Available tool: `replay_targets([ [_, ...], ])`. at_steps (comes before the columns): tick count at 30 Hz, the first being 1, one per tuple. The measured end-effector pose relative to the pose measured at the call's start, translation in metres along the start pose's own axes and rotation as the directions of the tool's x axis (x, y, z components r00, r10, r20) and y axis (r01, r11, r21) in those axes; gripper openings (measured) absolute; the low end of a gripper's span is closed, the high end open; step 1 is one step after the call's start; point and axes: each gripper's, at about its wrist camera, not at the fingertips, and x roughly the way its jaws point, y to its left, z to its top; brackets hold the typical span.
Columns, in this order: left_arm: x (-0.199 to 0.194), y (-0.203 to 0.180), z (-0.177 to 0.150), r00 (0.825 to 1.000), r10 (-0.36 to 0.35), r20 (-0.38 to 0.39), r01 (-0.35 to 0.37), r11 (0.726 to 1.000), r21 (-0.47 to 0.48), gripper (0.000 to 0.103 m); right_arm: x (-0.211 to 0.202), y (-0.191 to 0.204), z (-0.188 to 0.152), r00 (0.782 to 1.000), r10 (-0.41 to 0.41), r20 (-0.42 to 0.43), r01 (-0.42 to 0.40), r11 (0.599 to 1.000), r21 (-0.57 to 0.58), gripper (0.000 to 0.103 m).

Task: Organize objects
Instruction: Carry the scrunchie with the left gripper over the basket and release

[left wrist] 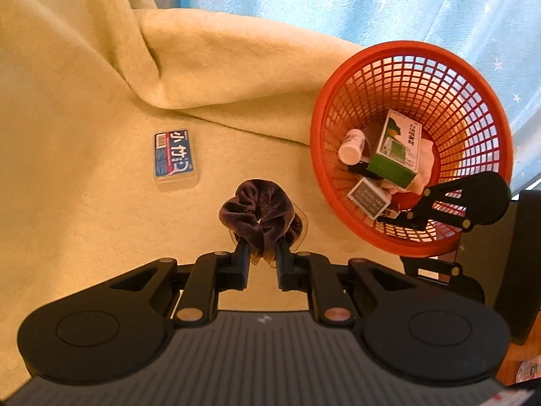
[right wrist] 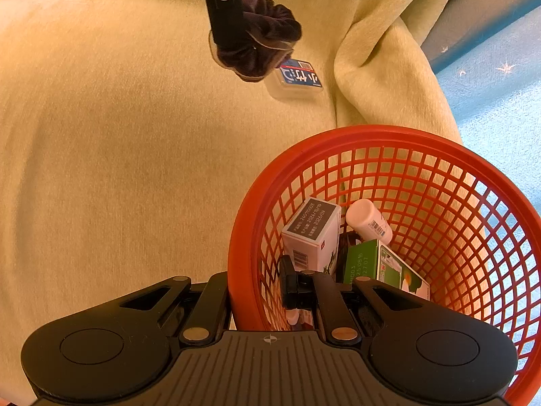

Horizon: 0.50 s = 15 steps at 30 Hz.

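Observation:
A dark purple velvet scrunchie [left wrist: 257, 213] [right wrist: 267, 34] hangs just above the yellow-green blanket, and my left gripper [left wrist: 262, 247] is shut on it. A blue-labelled clear flat case [left wrist: 175, 155] [right wrist: 301, 76] lies on the blanket beyond it to the left. The orange mesh basket [left wrist: 318, 155] [right wrist: 372, 135] stands to the right, tilted. My right gripper [right wrist: 255, 280] [left wrist: 416, 213] is shut on its near rim, one finger inside and one outside. Inside lie a green box [left wrist: 397, 149] [right wrist: 375, 264], a white bottle [left wrist: 351, 147] [right wrist: 368, 223] and a grey-topped box [left wrist: 370, 198] [right wrist: 312, 237].
The yellow-green blanket [left wrist: 84, 203] covers the surface and rises in a thick fold [left wrist: 236, 77] behind the case and basket. Light blue fabric with white stars [left wrist: 372, 0] lies beyond the basket. Something dark stands at the far right [left wrist: 520, 253].

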Motion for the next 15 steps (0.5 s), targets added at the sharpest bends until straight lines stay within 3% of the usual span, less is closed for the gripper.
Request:
replay_targets([
  [15, -0.008, -0.017, 0.013, 0.999, -0.046, 0.024, 0.045, 0.998, 0.039, 0.012, 0.000, 0.000, -0.002, 1.000, -0.001, 0.003, 0.001, 1.000, -0.002, 0.007],
])
